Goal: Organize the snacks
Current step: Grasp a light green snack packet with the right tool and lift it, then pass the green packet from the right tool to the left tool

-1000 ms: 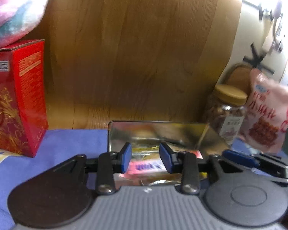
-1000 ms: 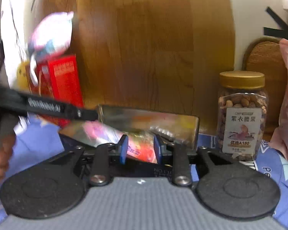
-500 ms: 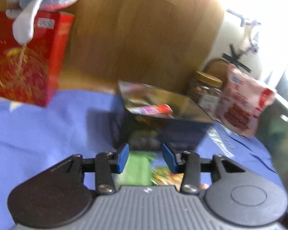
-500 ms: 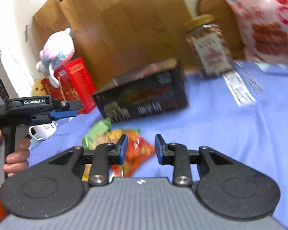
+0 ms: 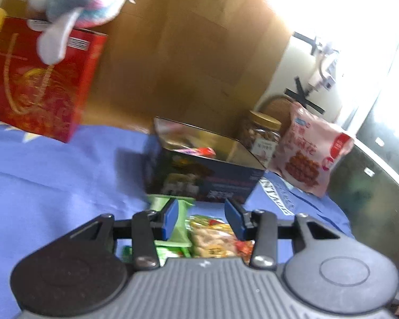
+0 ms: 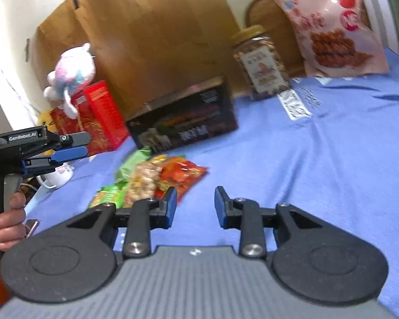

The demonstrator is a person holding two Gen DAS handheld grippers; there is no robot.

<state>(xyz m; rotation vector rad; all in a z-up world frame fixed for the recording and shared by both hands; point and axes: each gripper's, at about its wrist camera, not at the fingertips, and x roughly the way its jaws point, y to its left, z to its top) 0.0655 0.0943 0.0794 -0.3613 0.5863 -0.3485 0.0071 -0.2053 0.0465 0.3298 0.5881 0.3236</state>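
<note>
Both the left claw (image 5: 201, 219) and right claw (image 6: 195, 204) hang spread and empty above the packets (image 6: 157, 178) lying before the box (image 6: 183, 122), so a pinch could snag two overlapping packets.

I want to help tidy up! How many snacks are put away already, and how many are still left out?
Some are done: a few packets already lie inside the open box. Nothing is in hand now: the left gripper and right gripper are both open and empty. Left to do: a small pile on the blue cloth in front of the box, with green packets, a yellow packet and a red packet.
</note>
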